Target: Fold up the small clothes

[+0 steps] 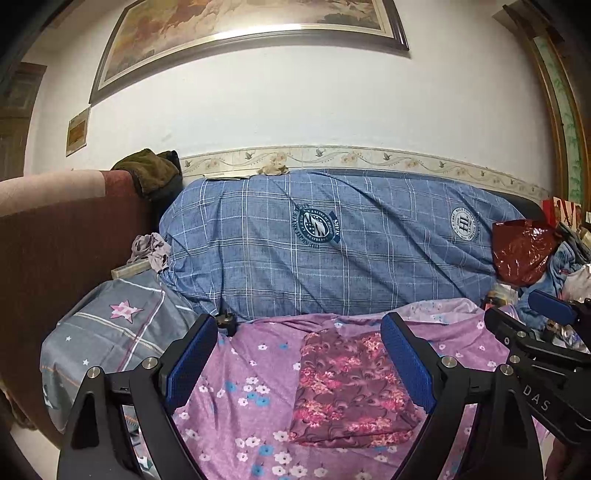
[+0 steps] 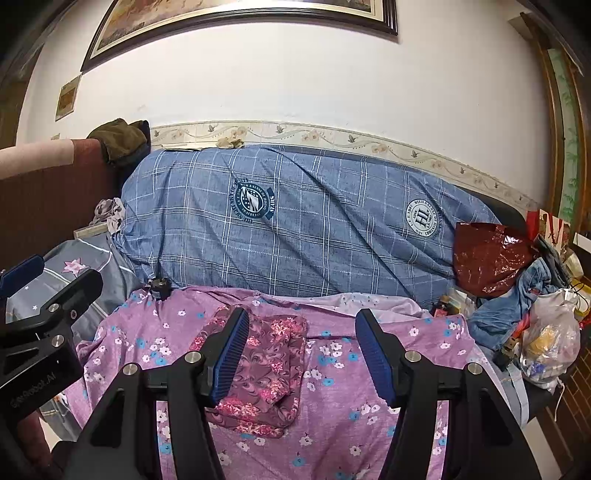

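A folded maroon floral garment [image 1: 351, 384] lies flat on the purple flowered sheet [image 1: 236, 369], between the spread, empty jaws of the left gripper [image 1: 299, 365]. The right gripper [image 2: 303, 354], also wide open, reads "DAS" (seen only from the left wrist). At 12 o'clock, a blue plaid cover [image 1: 332, 240] carries crests, one lettered "HI". Only the right wrist view shows a clear plastic bag [image 2: 550, 343] at 3 o'clock.

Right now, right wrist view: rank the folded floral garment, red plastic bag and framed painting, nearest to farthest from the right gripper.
From the right gripper, jaws open:
1. Folded floral garment: lying on the purple sheet, partly behind the left finger.
2. Red plastic bag: to the right, against the blue plaid cover.
3. Framed painting: on the wall, top of view.
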Available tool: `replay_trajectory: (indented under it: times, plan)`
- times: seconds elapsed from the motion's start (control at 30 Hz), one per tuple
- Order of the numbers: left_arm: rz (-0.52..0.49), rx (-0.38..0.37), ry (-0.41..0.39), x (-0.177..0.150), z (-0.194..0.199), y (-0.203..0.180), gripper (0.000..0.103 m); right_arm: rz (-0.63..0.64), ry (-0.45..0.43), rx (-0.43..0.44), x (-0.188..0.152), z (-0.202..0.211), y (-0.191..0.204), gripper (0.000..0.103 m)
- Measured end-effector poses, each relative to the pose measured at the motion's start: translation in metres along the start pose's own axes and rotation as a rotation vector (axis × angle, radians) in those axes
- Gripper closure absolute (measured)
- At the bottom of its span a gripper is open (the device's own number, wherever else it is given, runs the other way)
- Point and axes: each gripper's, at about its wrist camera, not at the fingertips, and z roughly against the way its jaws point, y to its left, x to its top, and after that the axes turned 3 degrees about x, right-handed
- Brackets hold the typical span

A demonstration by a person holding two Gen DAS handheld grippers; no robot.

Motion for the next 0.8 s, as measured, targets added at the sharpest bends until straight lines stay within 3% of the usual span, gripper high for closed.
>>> replay_trajectory:
  times: [0.8]
  plan:
    - [0.009,-0.015,0.015,-0.001,-0.014,0.006,0.012,0.001,0.020,-0.006,-0.003,-0.015,0.003,0.041]
